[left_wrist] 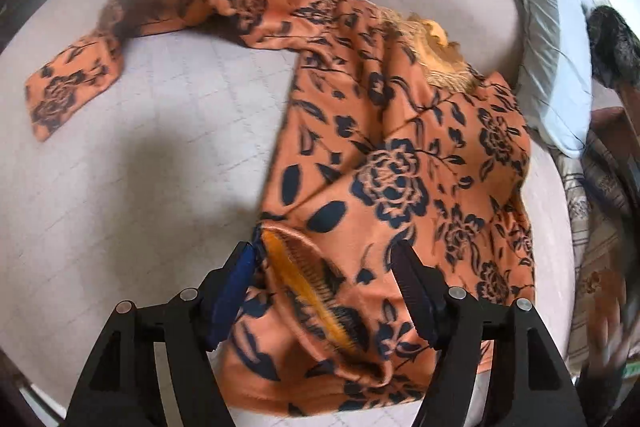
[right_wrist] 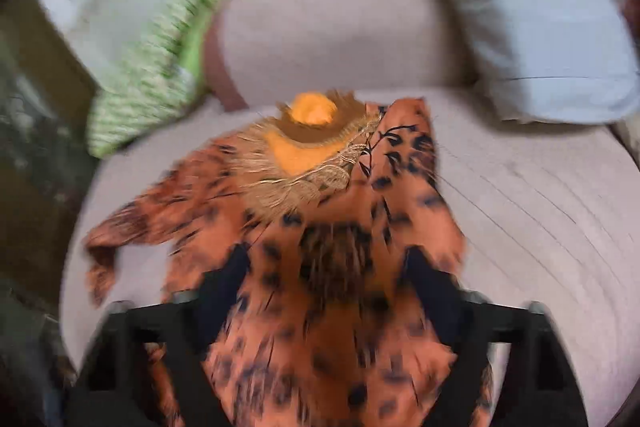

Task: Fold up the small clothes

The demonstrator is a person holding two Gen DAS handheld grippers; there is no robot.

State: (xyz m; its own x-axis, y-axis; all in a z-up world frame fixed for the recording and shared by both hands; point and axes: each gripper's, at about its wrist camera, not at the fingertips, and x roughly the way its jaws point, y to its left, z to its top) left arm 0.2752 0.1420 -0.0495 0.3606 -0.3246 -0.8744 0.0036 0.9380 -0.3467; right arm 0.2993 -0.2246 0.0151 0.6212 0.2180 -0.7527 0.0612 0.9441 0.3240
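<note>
An orange floral top [left_wrist: 400,155] lies lengthwise away from both spread, empty grippers, left [left_wrist: 326,267] over its hem, right [right_wrist: 326,267] over its body, one sleeve [left_wrist: 76,83] stretched leftward.

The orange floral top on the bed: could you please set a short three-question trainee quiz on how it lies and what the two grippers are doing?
1. True or false: the left gripper is clamped shut on the orange floral top.
2. Multiple choice: the long sleeve in the left wrist view is (A) stretched out on the grey bedcover, (B) folded over the body, (C) held in a gripper.
3. Fill in: beyond the top's embroidered neckline lie a green patterned pillow and a pale ____ pillow.

Key
1. False; its jaws stand open over the cloth.
2. A
3. blue
</note>
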